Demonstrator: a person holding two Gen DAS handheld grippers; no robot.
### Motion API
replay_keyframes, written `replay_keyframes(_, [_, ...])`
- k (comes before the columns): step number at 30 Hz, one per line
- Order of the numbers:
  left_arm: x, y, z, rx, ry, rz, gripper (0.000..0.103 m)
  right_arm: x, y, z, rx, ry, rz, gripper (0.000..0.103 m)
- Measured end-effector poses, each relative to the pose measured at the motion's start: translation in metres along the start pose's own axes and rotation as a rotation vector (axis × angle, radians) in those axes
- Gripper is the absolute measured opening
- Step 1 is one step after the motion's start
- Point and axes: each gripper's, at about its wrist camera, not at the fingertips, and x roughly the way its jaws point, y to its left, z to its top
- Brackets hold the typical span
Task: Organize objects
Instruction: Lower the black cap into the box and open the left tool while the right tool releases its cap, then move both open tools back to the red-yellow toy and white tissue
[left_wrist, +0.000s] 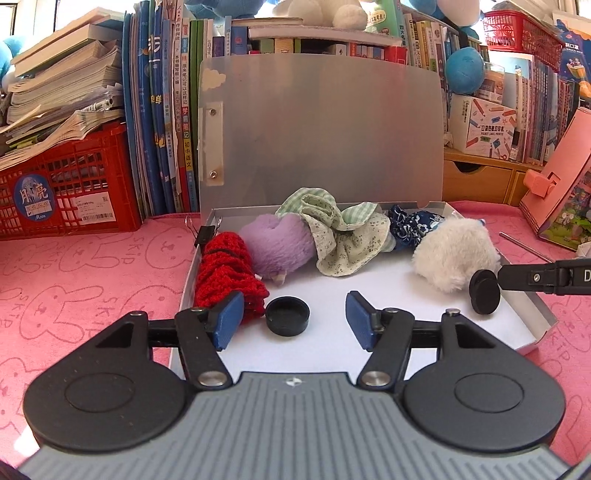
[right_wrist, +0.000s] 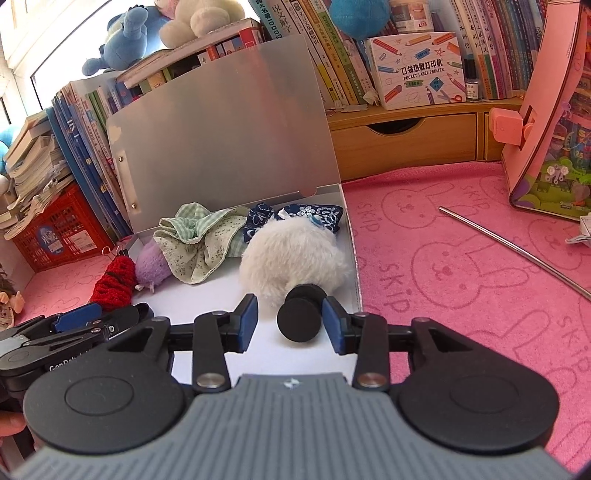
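A shallow white box (left_wrist: 532, 314) with its grey lid (left_wrist: 321, 129) stood upright at the back edge is seen on a pink rabbit-print cloth (left_wrist: 74, 266). Five soft things are counted along the box's back edge: one red knitted piece (left_wrist: 225, 273) at the left wall, one purple plush (left_wrist: 277, 243) beside it, one green checked and dotted cloth (left_wrist: 332, 236) in the middle, one dark blue floral cloth (left_wrist: 410, 225), and one white fluffy ball (left_wrist: 454, 254) toward the right wall. One black binder clip (left_wrist: 203, 232) is clamped on the left wall near the back corner.

Two black pieces are counted on the box floor. One round black cap (left_wrist: 287, 316) lies flat, open side up, near the front left, just beside the red knit. It sits ahead of the left gripper (left_wrist: 293, 319), whose two blue pads (left_wrist: 231, 317) are spread wide on either side of it without touching it. One black spool-shaped piece (right_wrist: 301, 317) lies on its side near the right wall, against the white ball. The right gripper (right_wrist: 290, 319) is set around it with its jaws partly apart; the right pad (right_wrist: 334, 325) is at or very near the piece, the left one is clear of it.

One metal rod (right_wrist: 513, 247) lies on the cloth well to the right of the box.
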Motion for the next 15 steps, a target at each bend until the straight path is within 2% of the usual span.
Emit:
replay_keyframes(6, [-0.041, -0.005, -0.009, 0.007, -0.031, -0.053, 0.072, -0.032, 0.005, -0.012, -0.063, -0.025, 0.024, 0.059])
replay_keyframes(15, [-0.101, -0.017, -0.052, 0.025, -0.035, -0.138, 0.073, -0.080, 0.009, -0.045, -0.110, -0.025, 0.101, 0.062])
